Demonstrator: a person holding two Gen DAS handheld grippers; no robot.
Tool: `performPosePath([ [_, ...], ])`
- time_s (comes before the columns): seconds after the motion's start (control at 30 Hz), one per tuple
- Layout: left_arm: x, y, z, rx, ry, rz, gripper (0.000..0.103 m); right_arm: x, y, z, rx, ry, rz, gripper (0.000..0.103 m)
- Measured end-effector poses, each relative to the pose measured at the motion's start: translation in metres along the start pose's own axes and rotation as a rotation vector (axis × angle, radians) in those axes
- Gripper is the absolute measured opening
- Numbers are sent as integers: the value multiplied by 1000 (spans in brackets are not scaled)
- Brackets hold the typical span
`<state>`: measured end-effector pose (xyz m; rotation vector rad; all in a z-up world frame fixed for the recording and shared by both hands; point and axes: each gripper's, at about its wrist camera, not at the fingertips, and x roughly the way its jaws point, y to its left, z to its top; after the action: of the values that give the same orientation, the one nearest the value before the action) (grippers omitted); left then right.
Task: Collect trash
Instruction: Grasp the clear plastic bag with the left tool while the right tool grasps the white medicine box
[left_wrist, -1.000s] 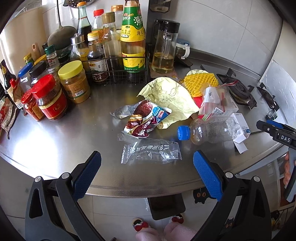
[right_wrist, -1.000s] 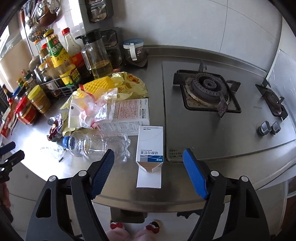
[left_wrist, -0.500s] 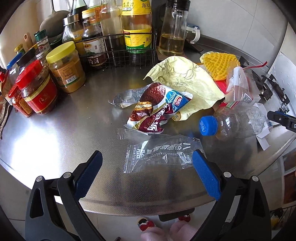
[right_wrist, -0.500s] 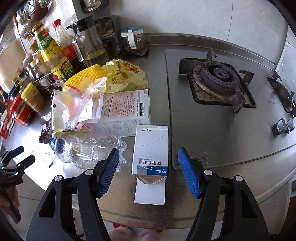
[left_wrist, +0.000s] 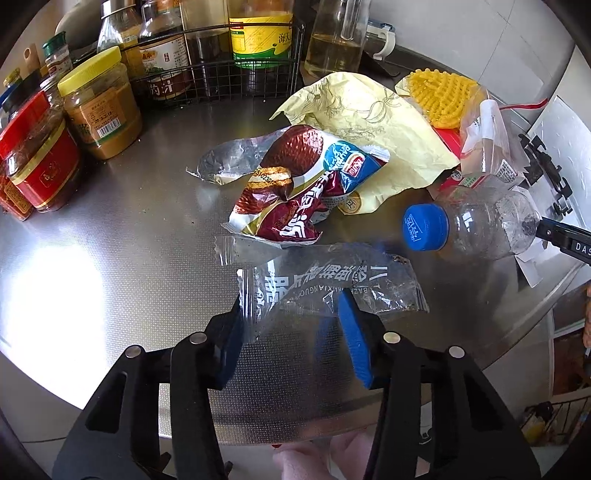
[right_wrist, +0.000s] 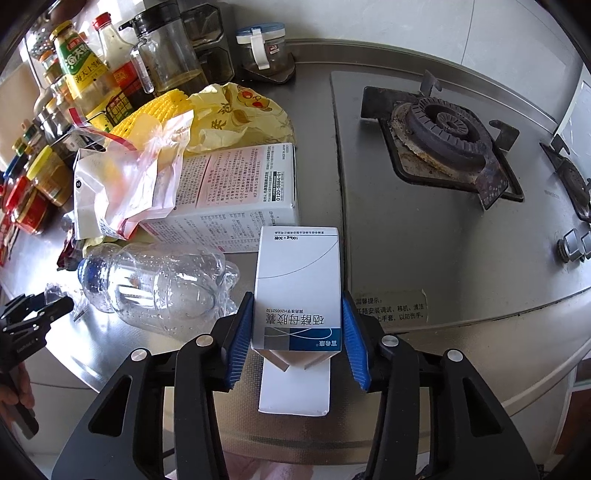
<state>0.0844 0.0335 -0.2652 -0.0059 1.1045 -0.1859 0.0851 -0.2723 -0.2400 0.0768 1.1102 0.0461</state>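
Observation:
A clear printed plastic wrapper (left_wrist: 332, 284) lies on the steel counter (left_wrist: 110, 240). My left gripper (left_wrist: 290, 332) has its jaws closing on the wrapper's near end, which is bunched up between the blue pads. In the right wrist view a small white medicine box (right_wrist: 299, 273) with an open flap lies by the stove. My right gripper (right_wrist: 297, 332) is closing on it, both pads against its sides. Between the two lies an empty clear bottle (left_wrist: 480, 225) with a blue cap. A brown and blue snack wrapper (left_wrist: 295, 199) rests just beyond the clear wrapper.
Yellow paper (left_wrist: 369, 122), a yellow foam net (left_wrist: 443, 92), a zip bag (right_wrist: 129, 192) and a larger printed box (right_wrist: 236, 192) are piled mid-counter. Jars (left_wrist: 99, 107) and a wire rack of bottles (left_wrist: 221, 74) line the back left. A gas burner (right_wrist: 443, 125) sits at the right.
Both grippers came down to the counter and narrowed their jaws. The left now pinches the crumpled clear wrapper; the right now touches the white box on both sides.

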Motion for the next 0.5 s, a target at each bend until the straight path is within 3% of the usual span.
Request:
performPosePath([
  [0.2,0,-2,0,18,-10,-7,33,15,3,-6,-3,32,-12,46],
  [0.5,-3,-5,-6,17,-46,-34,24,1,0,-19,11,-20,-14,45],
])
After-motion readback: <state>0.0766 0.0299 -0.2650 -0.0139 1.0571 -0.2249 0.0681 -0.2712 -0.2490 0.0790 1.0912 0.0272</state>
